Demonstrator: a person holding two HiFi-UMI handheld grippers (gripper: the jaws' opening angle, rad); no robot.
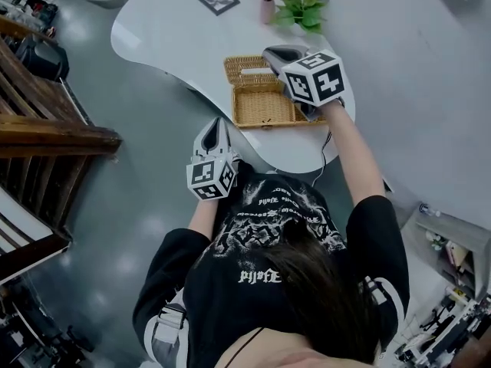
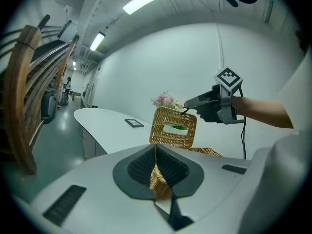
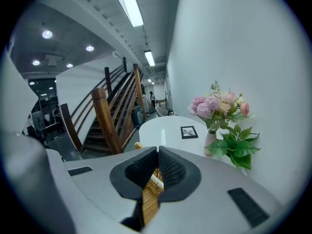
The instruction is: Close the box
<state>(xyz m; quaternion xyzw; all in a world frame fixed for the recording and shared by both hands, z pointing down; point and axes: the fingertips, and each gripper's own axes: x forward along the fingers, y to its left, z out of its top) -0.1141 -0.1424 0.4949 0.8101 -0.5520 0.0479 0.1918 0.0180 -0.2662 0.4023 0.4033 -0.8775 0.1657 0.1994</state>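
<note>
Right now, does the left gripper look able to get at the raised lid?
Probably yes, once it lets go: the left gripper is shut on a corner of the box, nothing stands before the lid, and the right gripper holds only its top edge.

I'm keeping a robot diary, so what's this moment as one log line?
task: close box | right gripper: jaws shut on lid | left gripper: jaws together, beside box | lid: upright

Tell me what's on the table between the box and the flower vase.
Nothing. The stretch of table between the box and the vase is bare, as the head view shows.
</note>
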